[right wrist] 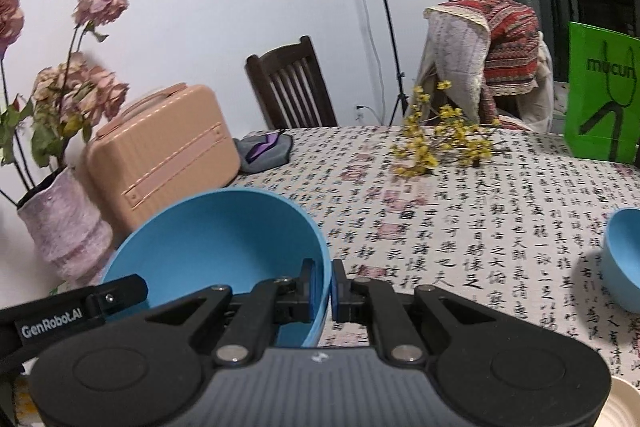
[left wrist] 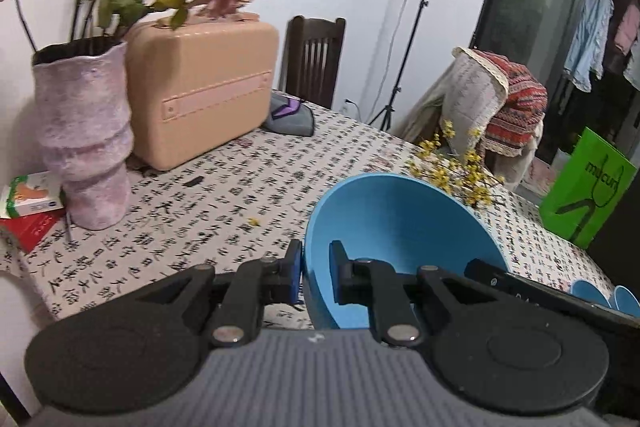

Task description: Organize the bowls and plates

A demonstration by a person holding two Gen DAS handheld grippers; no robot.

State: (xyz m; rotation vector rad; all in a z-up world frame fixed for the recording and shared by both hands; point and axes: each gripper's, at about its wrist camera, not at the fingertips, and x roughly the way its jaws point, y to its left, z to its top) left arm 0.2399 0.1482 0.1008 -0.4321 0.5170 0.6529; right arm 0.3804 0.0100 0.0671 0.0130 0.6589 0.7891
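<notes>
1. Bowl duty is shared: the large blue bowl (left wrist: 396,239) hangs tilted above the patterned tablecloth (left wrist: 224,187), pinched at opposite sides of its rim.
2. Left wrist view: the left gripper (left wrist: 316,269) clamps the bowl's left wall, one pad outside, one inside. Past the bowl, the right gripper's (right wrist: 328,291) black body crosses the lower right.
3. Right wrist view: the right gripper is pressed together on the bowl's right rim, with the left gripper's labelled arm at lower left.
4. Only the left view shows the red booklet (left wrist: 30,229) and small box (left wrist: 30,195) beside the pink vase (left wrist: 86,135), plus two small blue bowls (left wrist: 606,295) at the table's right edge.
5. Only the right view shows a cream ribbed dish (right wrist: 624,407) in the bottom corner and one small blue bowl (right wrist: 626,259) standing alone on the cloth.
6. Both views share the peach case (right wrist: 160,155), yellow flowers (right wrist: 440,139) and green bag (right wrist: 600,99).
</notes>
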